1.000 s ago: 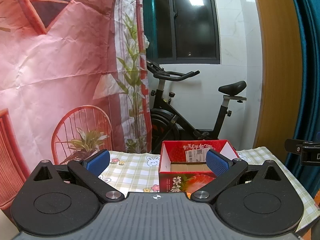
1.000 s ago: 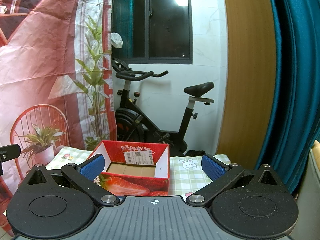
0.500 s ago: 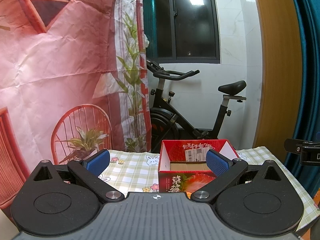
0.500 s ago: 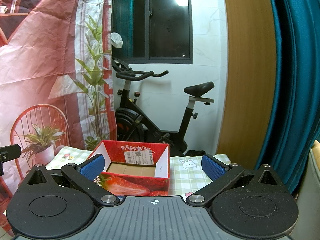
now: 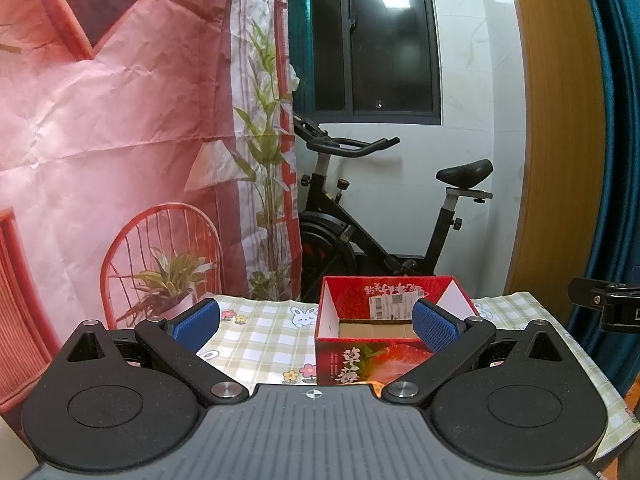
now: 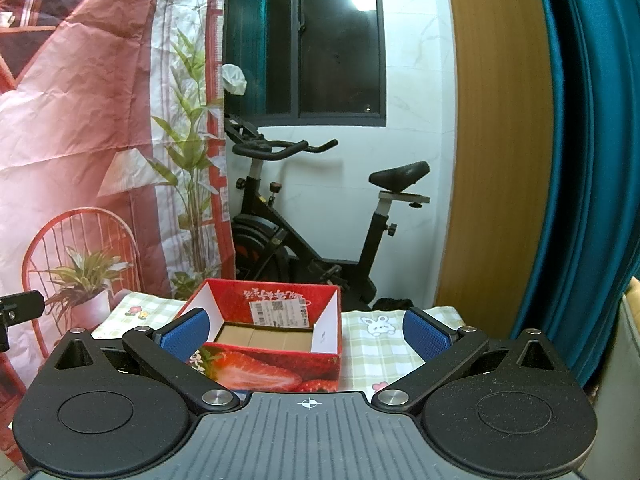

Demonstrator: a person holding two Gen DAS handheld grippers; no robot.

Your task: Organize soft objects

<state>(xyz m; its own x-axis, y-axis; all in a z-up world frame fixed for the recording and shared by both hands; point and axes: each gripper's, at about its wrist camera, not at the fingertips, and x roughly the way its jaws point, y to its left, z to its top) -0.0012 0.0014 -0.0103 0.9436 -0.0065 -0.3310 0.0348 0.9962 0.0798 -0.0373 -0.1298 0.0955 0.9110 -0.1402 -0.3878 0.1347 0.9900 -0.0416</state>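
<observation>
A big pink printed backdrop point(image 5: 112, 128) hangs along the left, showing a red chair and potted plants, and beside it a black exercise bike point(image 5: 384, 216) stands against the white wall under a dark window point(image 6: 320, 40). To the right there is a wooden panel point(image 6: 496, 140) and then a teal curtain point(image 6: 592, 160). In front of all this sits a table under a green checked cloth point(image 5: 264, 340) with rabbits and flowers on it. On the cloth stands a red strawberry box point(image 5: 384, 332), open at the top, its long side running left to right across the table and its cardboard floor bare. Nothing lies between the box and either tool. The left gripper point(image 5: 316, 326) hovers short of the box with its blue pads spread wide, holding nothing; its right pad overlaps the box in the left wrist view. The right gripper point(image 6: 306, 332) is likewise spread wide and holds nothing, with the box point(image 6: 272, 344) showing between its pads, nearer the left one.
</observation>
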